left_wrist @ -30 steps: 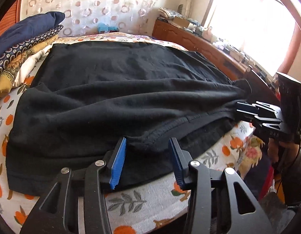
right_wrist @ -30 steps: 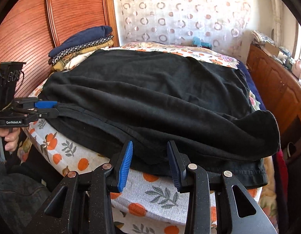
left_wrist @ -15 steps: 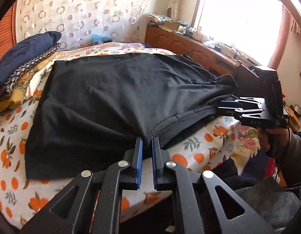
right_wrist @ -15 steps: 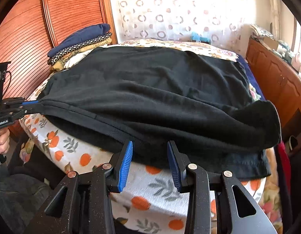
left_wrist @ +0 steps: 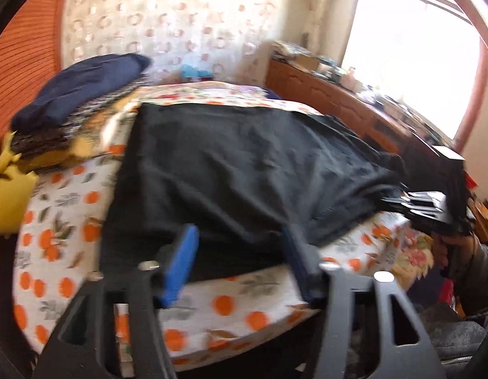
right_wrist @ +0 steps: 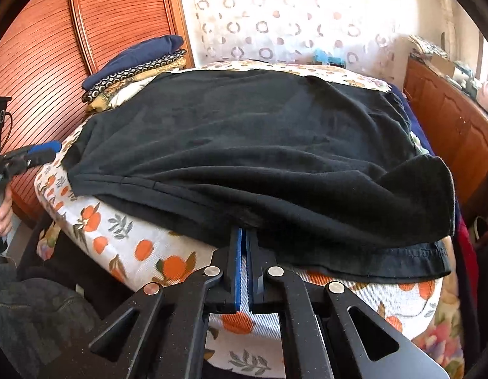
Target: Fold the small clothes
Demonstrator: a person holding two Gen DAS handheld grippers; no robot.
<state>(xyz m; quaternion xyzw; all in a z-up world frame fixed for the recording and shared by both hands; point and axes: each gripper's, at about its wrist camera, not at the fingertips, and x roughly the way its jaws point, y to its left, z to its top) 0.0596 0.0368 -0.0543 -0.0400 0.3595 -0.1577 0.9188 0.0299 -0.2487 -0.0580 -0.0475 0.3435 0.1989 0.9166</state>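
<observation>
A black garment (left_wrist: 244, 170) lies spread over the bed with the orange-print sheet (left_wrist: 60, 221); it also fills the right wrist view (right_wrist: 259, 145). My left gripper (left_wrist: 240, 252) is open, its blue pads on either side of the garment's near edge, holding nothing. My right gripper (right_wrist: 243, 243) is shut on the garment's near hem, under a folded-over layer. Each gripper shows in the other's view: the right one (left_wrist: 424, 202) at the garment's right end, the left one (right_wrist: 38, 153) open at its left corner.
A stack of folded clothes (right_wrist: 136, 66), navy on top, sits at the head of the bed by the wooden headboard (right_wrist: 54, 63). A cluttered wooden dresser (left_wrist: 354, 104) runs along the right under a bright window. The sheet's front edge (right_wrist: 149, 252) drops off near me.
My left gripper, shut on the hem half a second ago, has opened and let the garment go; that view is blurred by motion. My right gripper has closed on the near hem.
</observation>
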